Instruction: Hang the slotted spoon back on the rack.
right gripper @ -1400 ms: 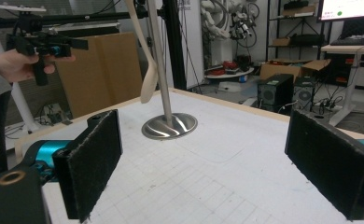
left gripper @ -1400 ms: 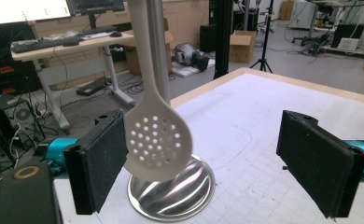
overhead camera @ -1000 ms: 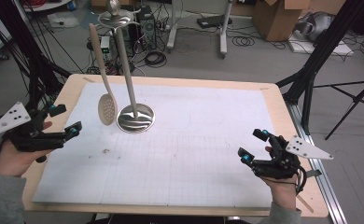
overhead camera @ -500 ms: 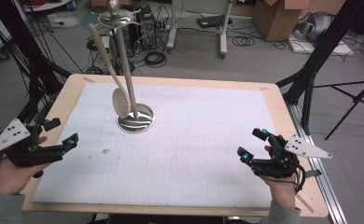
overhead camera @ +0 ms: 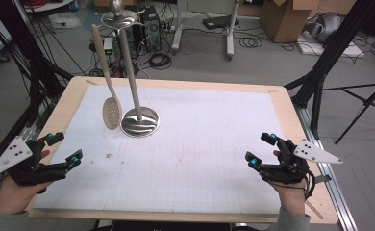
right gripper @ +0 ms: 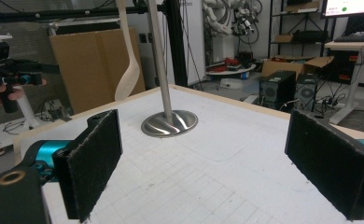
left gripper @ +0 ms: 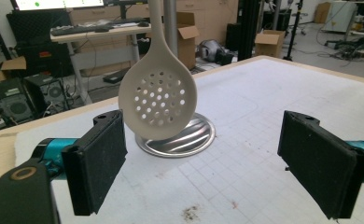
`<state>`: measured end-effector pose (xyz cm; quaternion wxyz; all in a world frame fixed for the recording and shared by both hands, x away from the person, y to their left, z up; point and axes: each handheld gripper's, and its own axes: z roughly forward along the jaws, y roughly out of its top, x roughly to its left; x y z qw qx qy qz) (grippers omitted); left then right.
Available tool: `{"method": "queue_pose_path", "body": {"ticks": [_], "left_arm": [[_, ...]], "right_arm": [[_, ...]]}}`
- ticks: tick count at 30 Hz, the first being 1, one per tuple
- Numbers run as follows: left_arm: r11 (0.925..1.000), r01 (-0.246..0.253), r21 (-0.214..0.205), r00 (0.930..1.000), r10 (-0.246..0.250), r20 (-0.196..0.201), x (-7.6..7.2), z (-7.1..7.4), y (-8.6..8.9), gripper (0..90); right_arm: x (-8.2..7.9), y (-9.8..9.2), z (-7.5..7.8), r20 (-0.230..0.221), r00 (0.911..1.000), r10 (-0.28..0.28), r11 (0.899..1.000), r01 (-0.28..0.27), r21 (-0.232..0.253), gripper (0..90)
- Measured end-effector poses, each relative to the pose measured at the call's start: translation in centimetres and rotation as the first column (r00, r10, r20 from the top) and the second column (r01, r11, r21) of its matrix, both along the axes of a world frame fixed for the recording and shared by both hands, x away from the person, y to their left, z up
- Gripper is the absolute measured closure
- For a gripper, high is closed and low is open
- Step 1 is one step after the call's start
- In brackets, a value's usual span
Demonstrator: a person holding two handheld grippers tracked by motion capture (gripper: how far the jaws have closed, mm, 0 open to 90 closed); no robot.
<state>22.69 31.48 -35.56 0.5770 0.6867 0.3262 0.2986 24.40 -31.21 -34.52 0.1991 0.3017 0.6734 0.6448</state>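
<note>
we hold both claws, left [overhead camera: 63,149] and right [overhead camera: 261,148], open and empty (near the table's front corners); the cream perforated plastic spoon [overhead camera: 110,110] hangs untouched on its steel stand [overhead camera: 140,121].

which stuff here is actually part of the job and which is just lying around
Part of the job:
slotted spoon hanging from the stand
left gripper, jaws open, empty
right gripper, jaws open, empty

Just lying about:
cardboard boxes on the floor
computer tower
cables
</note>
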Motion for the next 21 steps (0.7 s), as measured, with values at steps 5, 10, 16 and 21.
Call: {"method": "queue_pose_path", "body": {"ticks": [5,10,16,21], "left_arm": [[0.9998,0.013,-0.016,0.9999,-0.013,0.009,-0.3,-0.4,0.0,15.4],[0.9999,0.000,-0.014,0.9999,0.001,0.014,-0.4,-1.1,0.0,15.1],[0.9992,-0.014,-0.036,0.9995,0.015,0.027,-0.9,-1.4,0.4,14.8],[0.9983,-0.031,-0.050,0.9983,0.034,0.048,-1.5,-1.2,0.8,14.7]], "right_arm": [[0.0,0.2,0.0,-0.005,1.0000,0.001,1.000,-0.001,-0.004,9.8],[0.2,0.3,-0.1,-0.010,0.9999,0.003,1.000,-0.003,-0.011,9.8],[0.2,0.6,-0.2,-0.013,0.9999,0.010,1.000,-0.011,-0.021,9.8],[0.3,0.7,-0.3,-0.016,0.9999,0.007,1.000,-0.007,-0.031,9.8]]}}
